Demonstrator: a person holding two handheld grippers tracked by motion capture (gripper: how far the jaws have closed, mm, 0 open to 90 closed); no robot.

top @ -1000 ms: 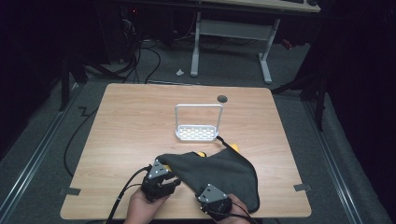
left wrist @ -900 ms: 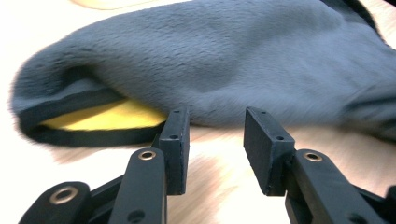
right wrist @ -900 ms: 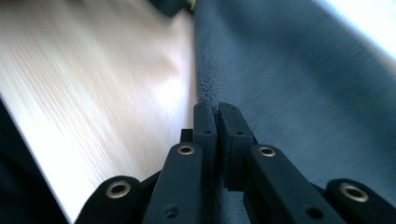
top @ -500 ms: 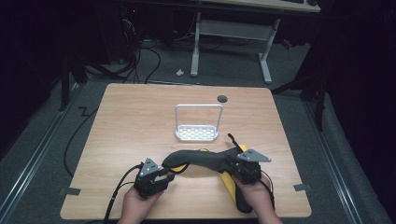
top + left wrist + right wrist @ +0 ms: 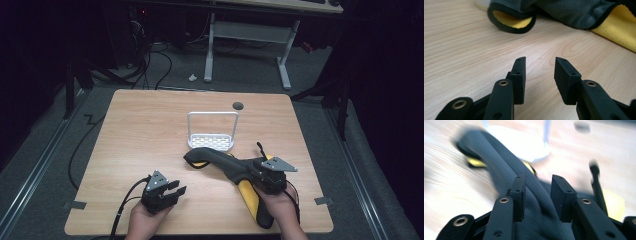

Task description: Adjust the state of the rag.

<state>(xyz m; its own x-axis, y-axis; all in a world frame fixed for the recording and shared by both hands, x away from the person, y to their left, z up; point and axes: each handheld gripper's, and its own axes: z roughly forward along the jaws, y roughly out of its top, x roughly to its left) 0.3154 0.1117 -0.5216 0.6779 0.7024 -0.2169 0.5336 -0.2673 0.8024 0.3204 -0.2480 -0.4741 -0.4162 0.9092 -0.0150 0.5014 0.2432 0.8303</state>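
- Where the high view looks down on the wooden table (image 5: 150, 130), I find a dark grey cloth with yellow underside (image 5: 225, 167) bunched into a long roll, running from just in front of the white wire rack (image 5: 212, 131) toward the near right edge
- I see my right gripper (image 5: 250, 172) over the roll's near end; its jaws have just been opening and stand spread, the cloth (image 5: 506, 170) lying beneath and between them, pads not pressing it
- I hold my left gripper (image 5: 175, 191) at the near left, well apart from the cloth (image 5: 574, 12), jaws spread with bare wood between them
- Blur in the right gripper view hides finer contact
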